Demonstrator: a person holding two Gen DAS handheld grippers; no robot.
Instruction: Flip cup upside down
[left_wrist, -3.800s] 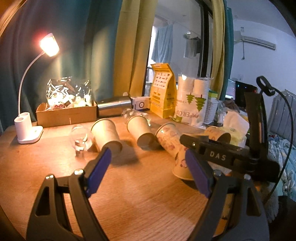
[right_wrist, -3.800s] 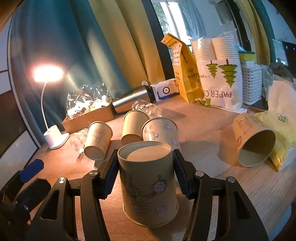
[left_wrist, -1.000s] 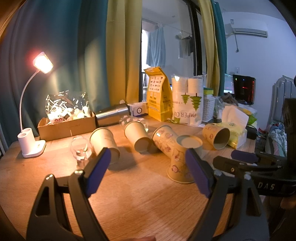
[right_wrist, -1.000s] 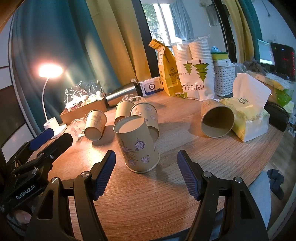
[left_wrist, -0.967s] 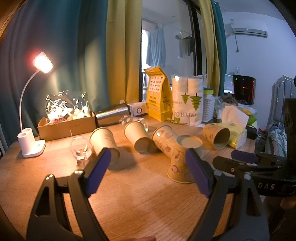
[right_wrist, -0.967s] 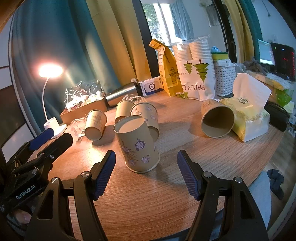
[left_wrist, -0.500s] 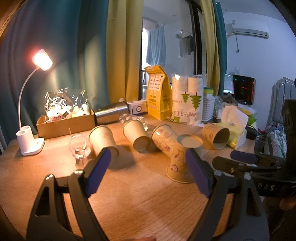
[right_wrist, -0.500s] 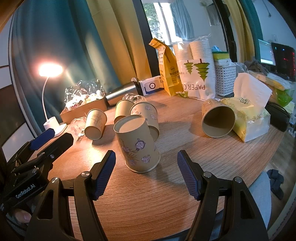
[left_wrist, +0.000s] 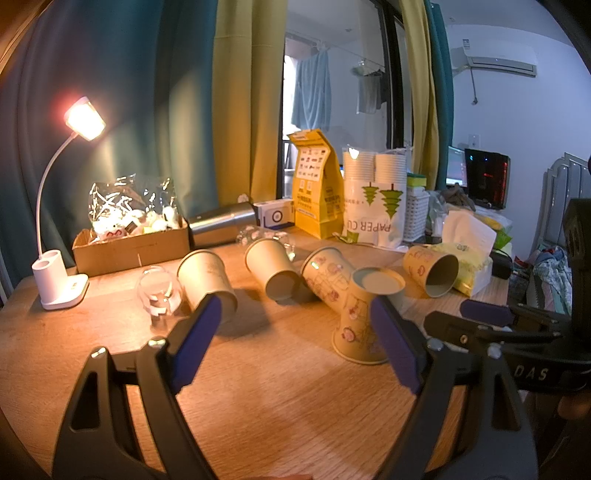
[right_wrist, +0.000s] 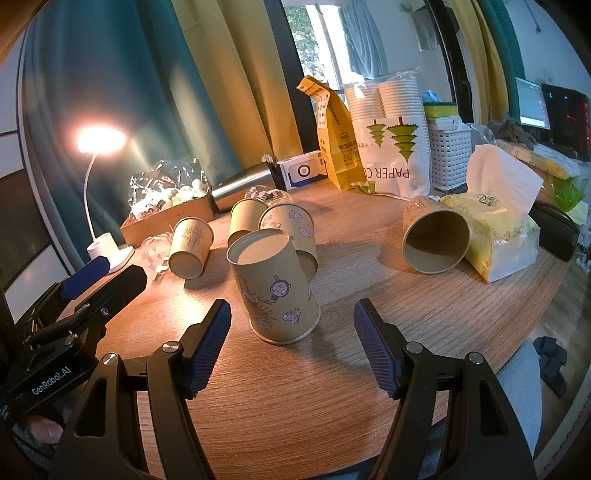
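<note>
Wooden table (right_wrist: 332, 398), cup (right_wrist: 275, 286) upside down, right gripper (right_wrist: 291, 343) spread wide

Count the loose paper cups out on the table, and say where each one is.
5. One stands upside down nearest the right hand-held gripper; three lie on their sides behind it; one lies by the tissue pack. Others may be hidden.

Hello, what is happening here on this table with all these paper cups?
A person holds a gripper in each hand over a wooden table. One printed paper cup stands upside down, base up, in front of the right gripper, whose fingers are open and not touching it. The left gripper is open and empty too. Four other cups lie on their sides.
</note>
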